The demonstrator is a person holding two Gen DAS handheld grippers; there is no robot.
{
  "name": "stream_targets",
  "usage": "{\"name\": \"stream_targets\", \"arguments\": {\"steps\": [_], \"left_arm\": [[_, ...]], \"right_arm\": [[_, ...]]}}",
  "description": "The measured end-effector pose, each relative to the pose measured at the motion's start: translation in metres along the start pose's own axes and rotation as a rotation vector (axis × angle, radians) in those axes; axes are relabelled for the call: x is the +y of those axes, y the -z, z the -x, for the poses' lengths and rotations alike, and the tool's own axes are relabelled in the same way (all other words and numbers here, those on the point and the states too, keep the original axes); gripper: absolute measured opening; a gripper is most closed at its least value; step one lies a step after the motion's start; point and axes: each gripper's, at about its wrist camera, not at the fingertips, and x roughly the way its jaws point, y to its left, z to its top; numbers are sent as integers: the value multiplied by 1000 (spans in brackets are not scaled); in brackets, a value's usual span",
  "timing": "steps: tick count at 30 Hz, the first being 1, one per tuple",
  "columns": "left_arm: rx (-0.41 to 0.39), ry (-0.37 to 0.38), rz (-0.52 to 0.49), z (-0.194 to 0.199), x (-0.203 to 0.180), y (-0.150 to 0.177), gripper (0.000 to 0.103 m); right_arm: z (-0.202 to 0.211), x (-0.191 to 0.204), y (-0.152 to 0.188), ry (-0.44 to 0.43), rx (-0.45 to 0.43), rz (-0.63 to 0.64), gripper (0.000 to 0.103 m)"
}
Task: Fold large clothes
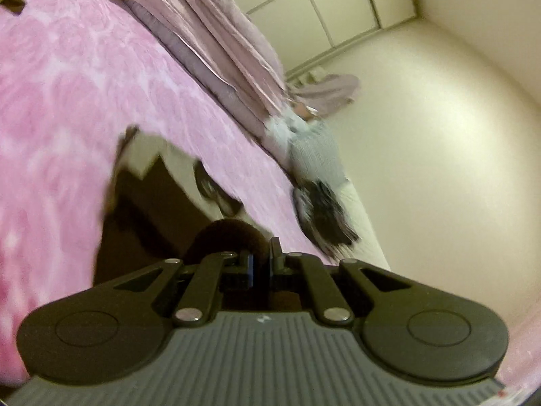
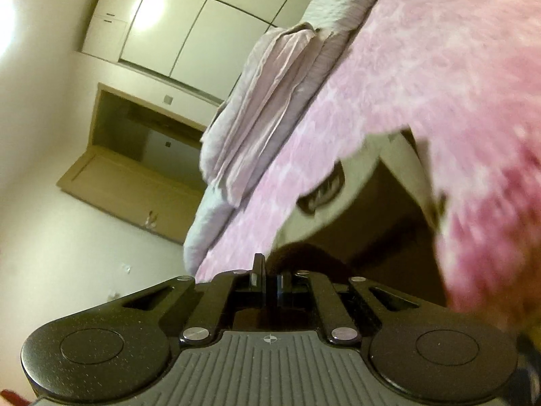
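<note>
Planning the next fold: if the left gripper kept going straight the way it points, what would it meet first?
Probably the dark brown garment bunched right at the left gripper, with the pink bedspread beyond; blur leaves depth uncertain.

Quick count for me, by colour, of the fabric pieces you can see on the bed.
Pink: 1, the fuzzy blanket
Lilac: 1, the folded bedding
Dark brown and cream: 1, the garment
Pale grey: 1, the knit piece
Total: 4

Left gripper (image 1: 261, 257): jaws drawn together, dark brown garment (image 1: 142, 223) pinched at fingertips. Right gripper (image 2: 268, 270): same.
</note>
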Motion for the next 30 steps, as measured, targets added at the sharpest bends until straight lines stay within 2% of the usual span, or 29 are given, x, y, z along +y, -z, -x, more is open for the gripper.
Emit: {"name": "stream_targets", "arguments": {"steps": [3,4,6,7,8,10,14,19,22,26,27,28,29,30], "left_arm": [[-1,-39,20,-58,12,-45,6],[5,-56,36,-77,19,-58,9],[-3,-139,62,-112,33,-82,13],[1,-169,65,-123,39,-91,18],[3,-197,70,-133,46,-99,19],[10,-243,51,-143,55,-107,20],[84,-331,-123,-151,60,-106,23],[161,-347,-339,-179,50,-92,40],[176,-355,-443,-196,40,-83,48],[178,-459,-590,-222,34,-77,45],[180,-468,-596,-228,37,-79,37],[181,-470,-593,-230,39,-82,17],[188,-465,-593,-233,42,-84,2],[185,-465,-594,-235,43,-87,4]], "right_arm": [[-52,-13,-50,42,-39,-22,2],[-69,-18,-64,55,-57,-25,7],[-102,-33,-88,150,-100,-40,30],[-111,-38,-93,189,-119,-39,46],[-117,-44,-97,209,-136,-35,50],[-124,-51,-98,232,-126,8,51],[-129,-58,-90,299,-93,190,51],[-157,-57,-88,349,-46,356,51],[-182,-54,-88,396,-19,450,51],[-210,-59,-88,437,13,524,50],[-216,-61,-89,442,23,537,50],[-221,-64,-89,449,33,552,44],[-224,-64,-90,459,36,569,3],[-226,-64,-90,476,35,602,3]]}}
